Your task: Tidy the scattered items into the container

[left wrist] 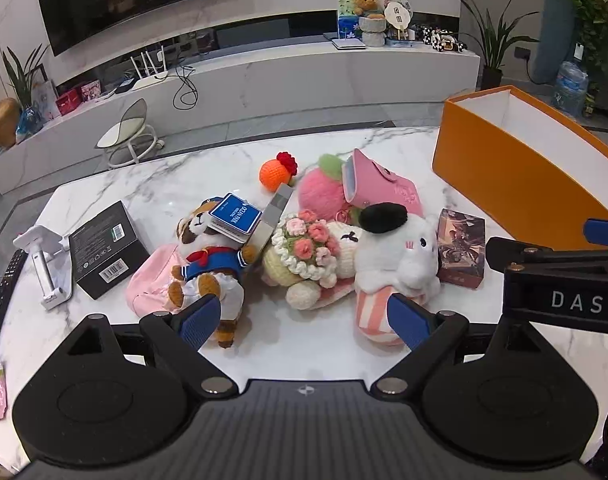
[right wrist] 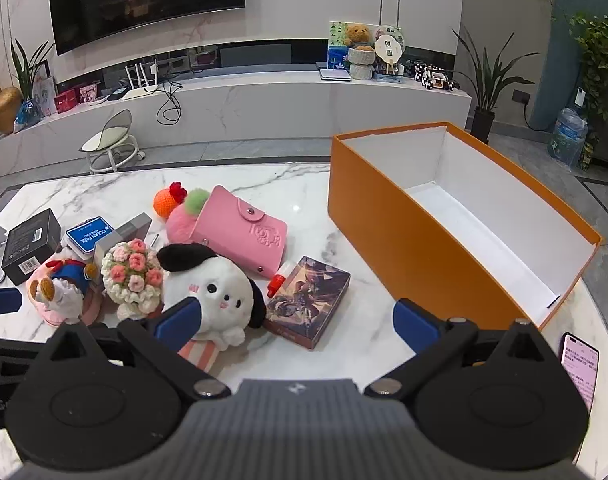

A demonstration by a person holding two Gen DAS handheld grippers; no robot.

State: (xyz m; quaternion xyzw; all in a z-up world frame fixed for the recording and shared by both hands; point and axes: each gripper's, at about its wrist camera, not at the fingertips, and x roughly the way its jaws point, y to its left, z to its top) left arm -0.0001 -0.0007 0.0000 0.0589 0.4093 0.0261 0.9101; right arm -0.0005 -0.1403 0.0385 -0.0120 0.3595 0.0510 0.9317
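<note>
Orange box (right wrist: 416, 240) shows empty inside; toys piled beside. Both grippers (left wrist: 304, 316) (right wrist: 299, 322) spread, holding nothing. Next: grab white plush (right wrist: 219, 292).

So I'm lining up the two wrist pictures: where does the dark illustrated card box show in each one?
Left wrist: the illustrated card box is right of centre, beside the white plush dog.
Right wrist: the box is at centre, lying flat, right of the same dog.
Shared landmark: the orange container, to the box's right in both views.
</note>
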